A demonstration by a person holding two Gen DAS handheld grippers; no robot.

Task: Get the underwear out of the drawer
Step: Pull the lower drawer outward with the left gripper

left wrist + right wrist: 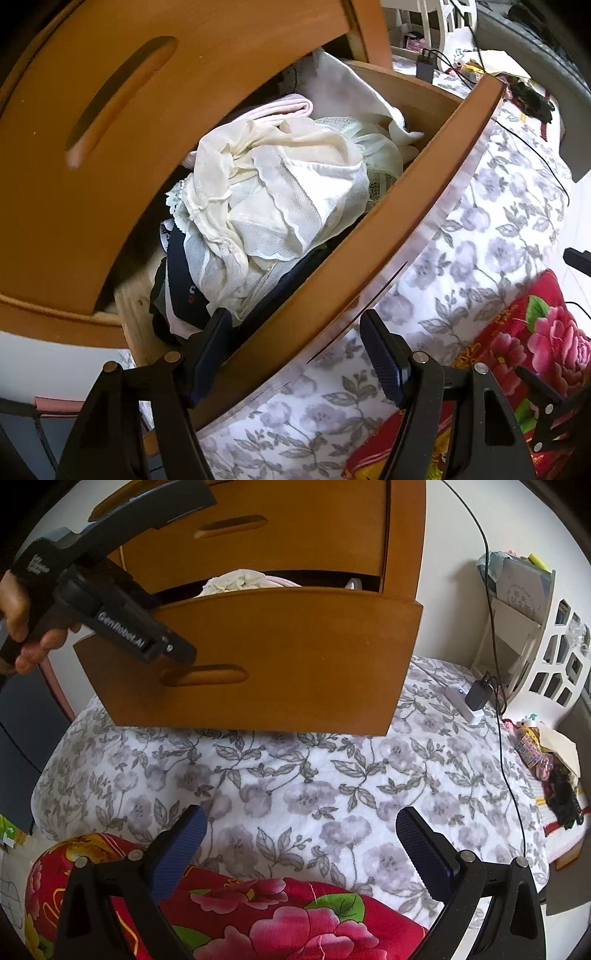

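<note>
The lower drawer of a wooden chest stands pulled out, its front panel [388,229] slanting across the left wrist view. Inside lies a heap of cream and white underwear [280,199] over a dark navy garment [184,280], with a folded pink piece [280,107] behind. My left gripper [293,317] straddles the front panel, one pad inside the drawer and one outside, shut on it. In the right wrist view a hand [22,627] holds that gripper's black handle [110,620] at the drawer front [258,657]. My right gripper [301,814] hangs open over the bed, holding nothing.
The closed upper drawer [258,528] overhangs the back of the open one. Below is a bed with a grey floral quilt [295,786] and a red flowered blanket [258,915]. A charger on a power strip [476,698], a black cable and a white shelf [546,657] stand at the right.
</note>
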